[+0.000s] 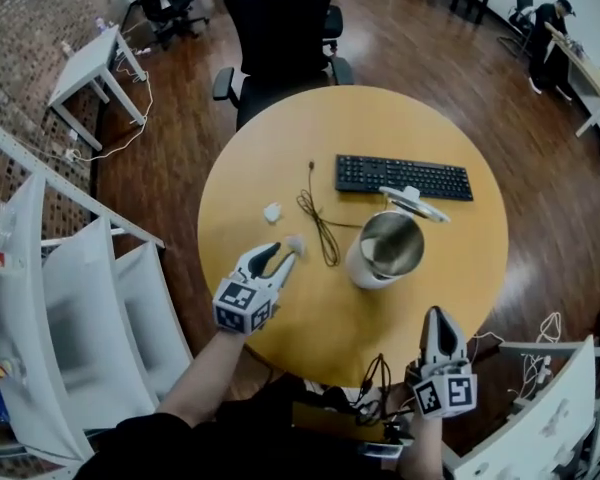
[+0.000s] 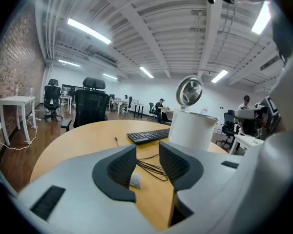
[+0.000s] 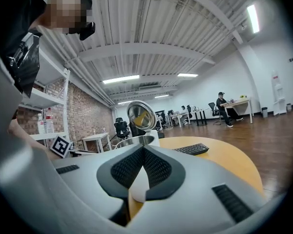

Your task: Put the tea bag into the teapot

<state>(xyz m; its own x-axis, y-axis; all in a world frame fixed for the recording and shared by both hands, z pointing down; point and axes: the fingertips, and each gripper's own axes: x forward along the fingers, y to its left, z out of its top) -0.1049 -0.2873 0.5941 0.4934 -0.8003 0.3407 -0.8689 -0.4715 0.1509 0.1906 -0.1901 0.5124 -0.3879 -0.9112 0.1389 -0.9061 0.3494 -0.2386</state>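
A white kettle-shaped teapot (image 1: 385,248) stands on the round wooden table (image 1: 430,118) with its lid flipped up and its steel inside showing. One small white tea bag (image 1: 294,243) lies on the table at the tips of my left gripper (image 1: 282,255). In the left gripper view the tea bag (image 2: 135,180) sits low between the parted jaws of the left gripper (image 2: 147,148), close to the left pad, which does not press on it. The teapot (image 2: 191,129) is ahead and to the right. A second white tea bag (image 1: 272,212) lies farther back. My right gripper (image 1: 441,320) hangs shut at the table's near edge, its tips (image 3: 143,149) meeting.
A black keyboard (image 1: 404,177) lies behind the teapot. A thin black cable (image 1: 318,223) loops between the tea bags and the teapot. A black office chair (image 1: 280,38) stands at the far side. White shelving (image 1: 70,298) is at my left.
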